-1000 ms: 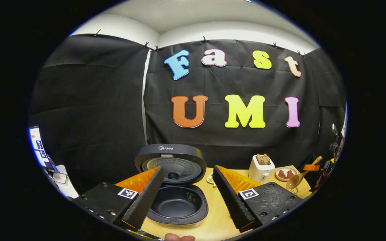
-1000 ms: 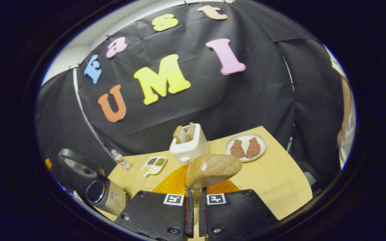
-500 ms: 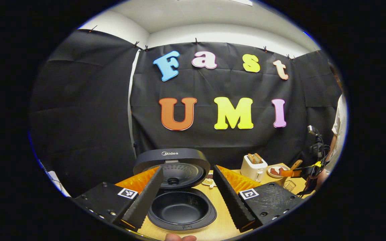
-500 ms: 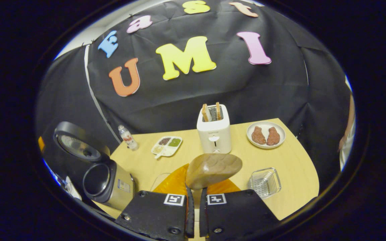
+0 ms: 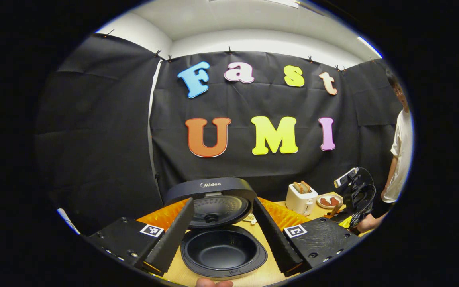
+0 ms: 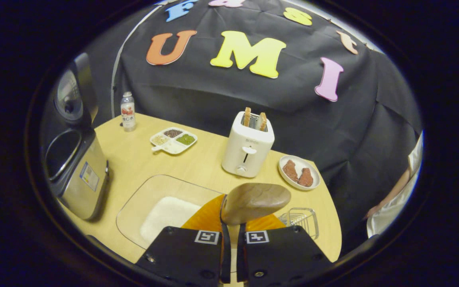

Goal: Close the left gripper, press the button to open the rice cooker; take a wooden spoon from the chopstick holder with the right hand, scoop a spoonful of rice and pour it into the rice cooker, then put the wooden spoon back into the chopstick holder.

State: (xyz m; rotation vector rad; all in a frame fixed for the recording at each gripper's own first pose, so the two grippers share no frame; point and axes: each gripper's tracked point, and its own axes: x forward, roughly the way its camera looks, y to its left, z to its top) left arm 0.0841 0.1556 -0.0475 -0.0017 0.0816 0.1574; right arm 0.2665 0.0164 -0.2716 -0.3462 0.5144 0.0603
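Observation:
The rice cooker [image 5: 223, 249] stands with its lid [image 5: 213, 191] up and its dark inner pot bare. My left gripper [image 5: 223, 227] hovers open just in front of it, a finger on each side of the pot. In the right gripper view the same rice cooker [image 6: 76, 167] sits at the left. My right gripper [image 6: 231, 235] is shut on the wooden spoon [image 6: 255, 197], whose bowl sticks out past the fingertips. Below and left of the spoon lies a clear tray [image 6: 134, 207] with white rice [image 6: 165, 215]. The wire chopstick holder [image 6: 301, 219] stands just right of the spoon.
On the wooden table [image 6: 134, 159] stand a white toaster [image 6: 247, 149] with bread, a plate [image 6: 297, 173] with two brown pieces, a divided dish [image 6: 173, 139] of grains and a small bottle [image 6: 128, 111]. A person [image 5: 397, 151] stands at the right, holding the other gripper.
My right gripper has tilted down and swung left with the spoon, bringing the rice tray into view under it. The left gripper has drifted slightly, staying open over the cooker.

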